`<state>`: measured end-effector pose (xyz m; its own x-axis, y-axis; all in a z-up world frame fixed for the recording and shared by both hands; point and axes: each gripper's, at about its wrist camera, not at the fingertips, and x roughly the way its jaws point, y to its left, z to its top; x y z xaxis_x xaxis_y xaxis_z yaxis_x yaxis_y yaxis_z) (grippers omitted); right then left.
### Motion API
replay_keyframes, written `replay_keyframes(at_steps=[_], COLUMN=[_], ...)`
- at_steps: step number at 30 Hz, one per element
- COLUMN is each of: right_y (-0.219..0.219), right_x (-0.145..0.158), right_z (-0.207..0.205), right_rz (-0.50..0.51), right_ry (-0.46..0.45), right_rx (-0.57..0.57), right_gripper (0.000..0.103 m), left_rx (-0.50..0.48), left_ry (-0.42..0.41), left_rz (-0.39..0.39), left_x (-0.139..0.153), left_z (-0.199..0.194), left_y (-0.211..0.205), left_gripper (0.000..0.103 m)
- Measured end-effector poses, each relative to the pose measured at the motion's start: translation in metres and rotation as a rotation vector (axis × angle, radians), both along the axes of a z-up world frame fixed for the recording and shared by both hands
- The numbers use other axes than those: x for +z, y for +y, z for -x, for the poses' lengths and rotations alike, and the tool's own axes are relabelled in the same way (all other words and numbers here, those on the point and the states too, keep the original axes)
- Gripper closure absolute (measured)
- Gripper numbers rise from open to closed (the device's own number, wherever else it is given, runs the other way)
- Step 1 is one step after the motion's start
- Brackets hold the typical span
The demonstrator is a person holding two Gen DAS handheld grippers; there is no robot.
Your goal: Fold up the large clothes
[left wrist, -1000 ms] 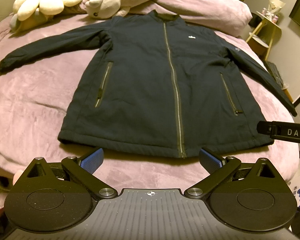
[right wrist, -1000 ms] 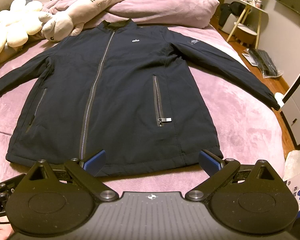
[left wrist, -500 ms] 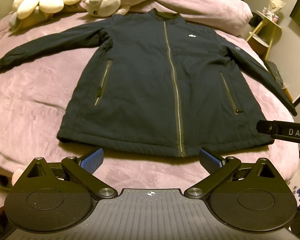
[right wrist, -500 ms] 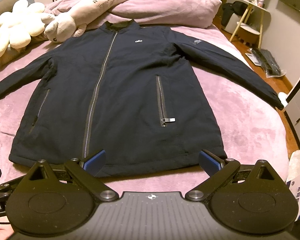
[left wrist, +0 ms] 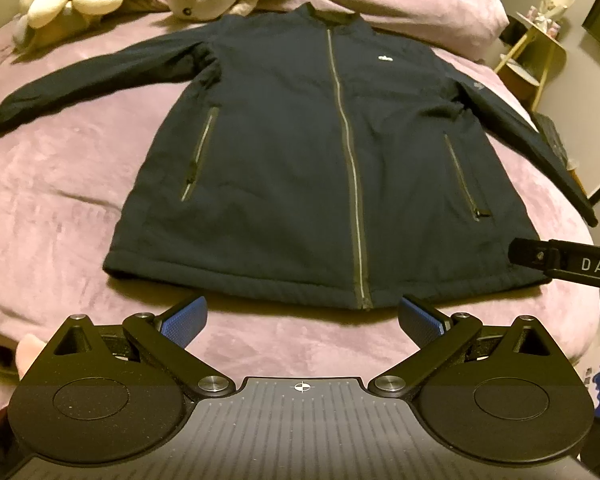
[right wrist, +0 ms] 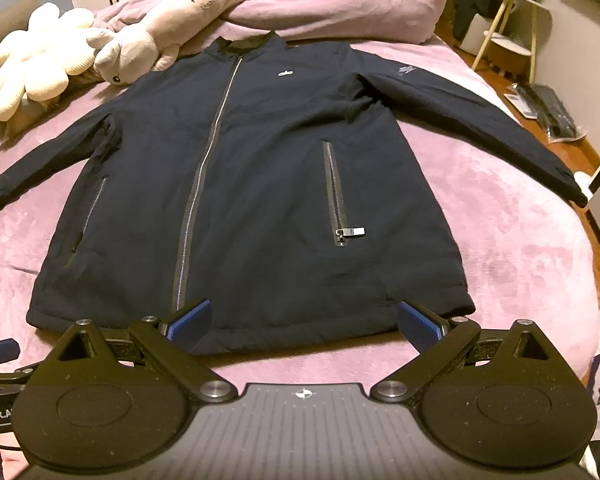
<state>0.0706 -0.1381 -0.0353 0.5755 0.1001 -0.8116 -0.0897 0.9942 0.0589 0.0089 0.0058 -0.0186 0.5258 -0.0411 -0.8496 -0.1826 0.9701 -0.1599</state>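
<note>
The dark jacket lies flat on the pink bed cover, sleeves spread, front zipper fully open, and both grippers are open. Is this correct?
Not fully. The front zipper is closed from hem to collar, as the right wrist view shows. The rest holds: the jacket lies flat on the pink bed cover, sleeves spread, left gripper and right gripper open.

Little has been altered over the last second. In the left wrist view, the jacket (left wrist: 340,160) is now seen slightly higher in the frame, so that a wider strip of the bed (left wrist: 292,340) is exposed between its hem and the left tongs (left wrist: 302,318); those tongs have been drawn back a little. In the right wrist view, the opposite is seen: the right tongs (right wrist: 304,322) have been brought forward, and their blue pads (right wrist: 190,320) are now set over the hem. The plush toys (right wrist: 40,60) are shown slightly lower.
</note>
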Motion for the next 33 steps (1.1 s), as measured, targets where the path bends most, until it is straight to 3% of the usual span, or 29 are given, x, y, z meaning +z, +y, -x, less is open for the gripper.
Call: replay_keyframes(at_steps=[7,13,18,22,24,26,28,33], right_y=[-0.014,-0.079,-0.162,-0.243,-0.275,-0.303,-0.321,-0.353], right_x=[-0.005,0.003,-0.006,-0.052,-0.081,-0.110,-0.132,-0.162], right_z=[-0.005,-0.018,-0.065,-0.113,-0.135,-0.155,-0.171,-0.188], right_rz=[-0.114,-0.407,-0.627,-0.867,-0.922,-0.953,-0.953,-0.995], right_ry=[-0.041,-0.325,-0.393,-0.363,-0.334,-0.305,-0.262,-0.314], right_rx=[0.017,-0.022,-0.241,-0.519,-0.653,-0.756,-0.855,-1.019], right_gripper=[0.004,0.004,0.004,0.005,0.015,0.041,0.054,0.059], left_rx=[0.004,0.029,0.052,0.115,0.126,0.126,0.121,0.147], left_ry=[0.006,-0.086,-0.098,-0.090,-0.092,-0.089,-0.099,-0.087], left_rz=[0.015,-0.012,-0.050,-0.067,-0.088,-0.129,-0.164,-0.170], left_x=[-0.005,-0.006,-0.015,-0.029,-0.037,-0.045,-0.052,-0.073], left_z=[-0.009,-0.026,-0.065,-0.102,-0.121,-0.139,-0.152,-0.177], left_y=[0.003,0.012,0.022,0.029,0.030,0.028,0.026,0.030], left_gripper=[0.000,0.000,0.000,0.000,0.000,0.000,0.000,0.000])
